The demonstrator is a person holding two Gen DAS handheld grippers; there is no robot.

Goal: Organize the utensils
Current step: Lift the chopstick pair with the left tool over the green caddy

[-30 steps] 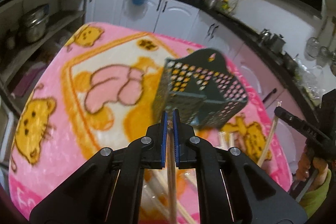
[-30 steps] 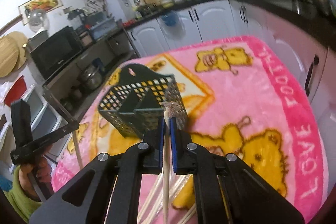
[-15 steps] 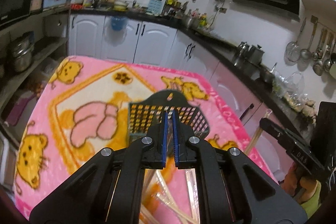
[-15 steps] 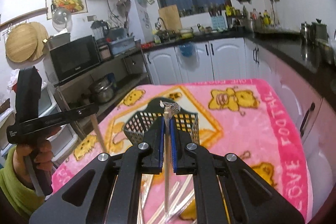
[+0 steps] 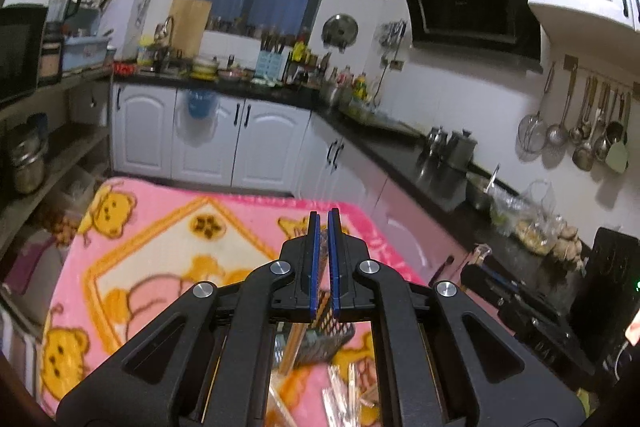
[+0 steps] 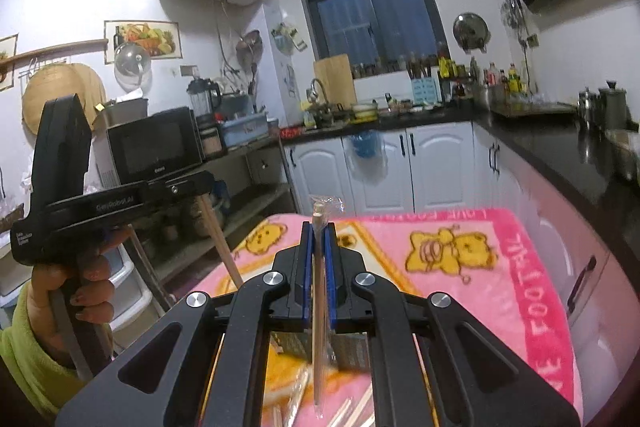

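The right tool [image 6: 316, 267] is closed tight on one wrapped chopstick [image 6: 318, 307], which stands nearly upright between its blue pads, its top poking above the fingertips in a clear sleeve. The left tool [image 5: 323, 259] is also closed; its own view shows little between the pads, but the right wrist view shows a wooden chopstick [image 6: 220, 239] slanting down from its jaws, so it appears to hold one too. A hand [image 6: 68, 291] in a green sleeve grips that tool's handle.

Below both tools, towards the near edge of the counter [image 6: 540, 267] with its pink bear blanket, stands the dark perforated utensil basket [image 6: 352, 349], mostly hidden behind the tool bodies. Around its foot lie more chopsticks [image 5: 348, 391], loose and in wrappers.

As I judge it, the job is at an early or middle stage: two sticks are lifted and not yet in the basket, and a scattered pile remains to be gathered. Whether the basket already holds any cannot be told.
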